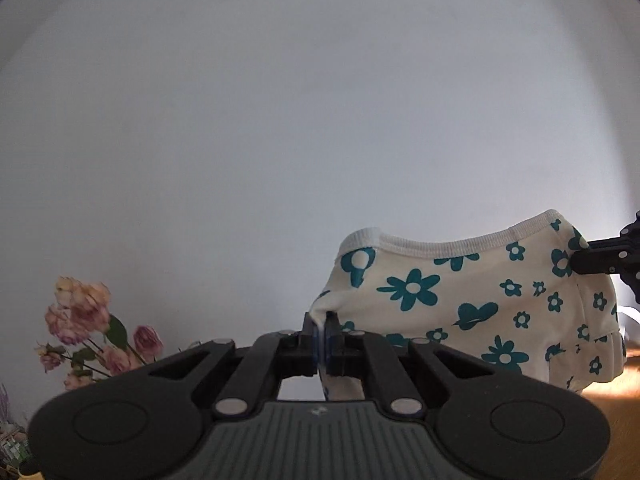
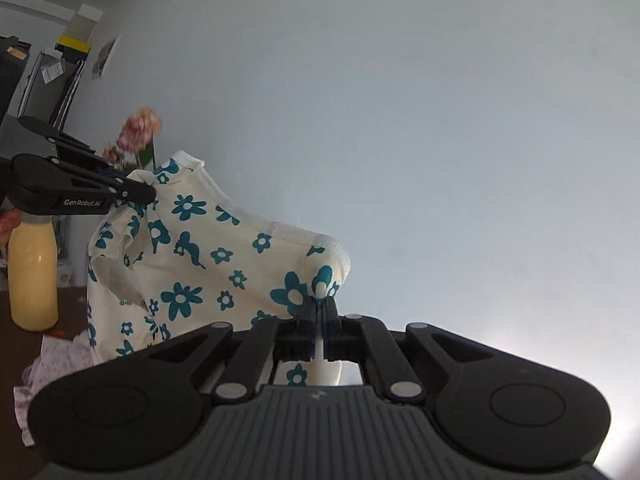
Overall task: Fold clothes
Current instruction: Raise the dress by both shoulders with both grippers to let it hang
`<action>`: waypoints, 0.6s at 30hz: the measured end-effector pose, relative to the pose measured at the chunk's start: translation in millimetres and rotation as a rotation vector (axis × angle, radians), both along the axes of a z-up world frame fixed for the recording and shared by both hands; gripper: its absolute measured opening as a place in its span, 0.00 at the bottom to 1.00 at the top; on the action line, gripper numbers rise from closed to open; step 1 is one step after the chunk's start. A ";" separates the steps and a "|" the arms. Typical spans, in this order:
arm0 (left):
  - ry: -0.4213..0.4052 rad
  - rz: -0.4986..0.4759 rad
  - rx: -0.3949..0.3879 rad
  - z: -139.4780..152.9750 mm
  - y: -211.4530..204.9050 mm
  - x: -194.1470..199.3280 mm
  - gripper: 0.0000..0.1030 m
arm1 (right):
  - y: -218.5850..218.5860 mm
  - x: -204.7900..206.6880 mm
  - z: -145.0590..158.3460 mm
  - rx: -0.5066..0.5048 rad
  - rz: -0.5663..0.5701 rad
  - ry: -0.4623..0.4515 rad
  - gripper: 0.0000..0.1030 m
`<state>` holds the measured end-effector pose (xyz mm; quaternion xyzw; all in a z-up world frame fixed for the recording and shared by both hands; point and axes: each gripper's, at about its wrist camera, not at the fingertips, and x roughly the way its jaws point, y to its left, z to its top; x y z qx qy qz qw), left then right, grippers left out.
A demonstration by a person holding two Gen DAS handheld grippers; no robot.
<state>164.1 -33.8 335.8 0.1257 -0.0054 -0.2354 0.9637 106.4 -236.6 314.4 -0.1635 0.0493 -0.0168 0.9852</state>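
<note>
1. Left wrist view: the left tongs [image 1: 321,334] are seen pressed together on a bunched bit of the little top [image 1: 460,304], right by its neck band
2. The little top is cream with blue-green flowers, and it is held up in the air in front of a plain white wall [image 1: 280,120]
3. At the right edge of this view, the right tongs [image 1: 580,262] are seen from the side, pinching the other shoulder of the top
4. The neck band is stretched between the two pinched spots and sags a bit in the middle
5. Some pink flowers [image 1: 84,312] are seen low on the left, near the wall
6. A bit of brown desk [image 1: 624,412] is seen low on the right, under the hanging cloth
7. Right wrist view: the right tongs [image 2: 320,320] are pressed together on a shoulder of the little top [image 2: 192,264], and a fold of cloth is squeezed between them
8. On the left of this view, the left tongs [image 2: 150,194] are seen from the side, pinching the far shoulder higher up
9. One short sleeve with a frilly edge is seen hanging below the left tongs
10. A yellow bottle [image 2: 33,276] is stood on the dark desk [image 2: 8,340] at the left, just under the left tongs
11. Some pale cloth with tiny purple marks [image 2: 52,360] is laid on the desk below the top
12. The pink flowers [image 2: 138,130] are seen behind the top, near the wall
</note>
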 end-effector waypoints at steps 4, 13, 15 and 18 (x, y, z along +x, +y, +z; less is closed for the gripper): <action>-0.009 -0.040 -0.011 9.7 22.4 -34.1 0.03 | 13.9 -33.6 36.7 -0.029 0.001 -0.086 0.02; 0.083 -0.068 -0.042 -8.5 46.0 -50.3 0.03 | 33.0 -76.0 53.8 -0.053 0.001 -0.150 0.02; 0.075 -0.061 -0.034 -13.6 43.6 -53.9 0.02 | 38.9 -81.5 53.7 -0.064 0.004 -0.152 0.02; 0.061 -0.050 -0.018 -17.0 41.5 -57.7 0.02 | 44.7 -86.9 52.5 -0.074 0.006 -0.144 0.02</action>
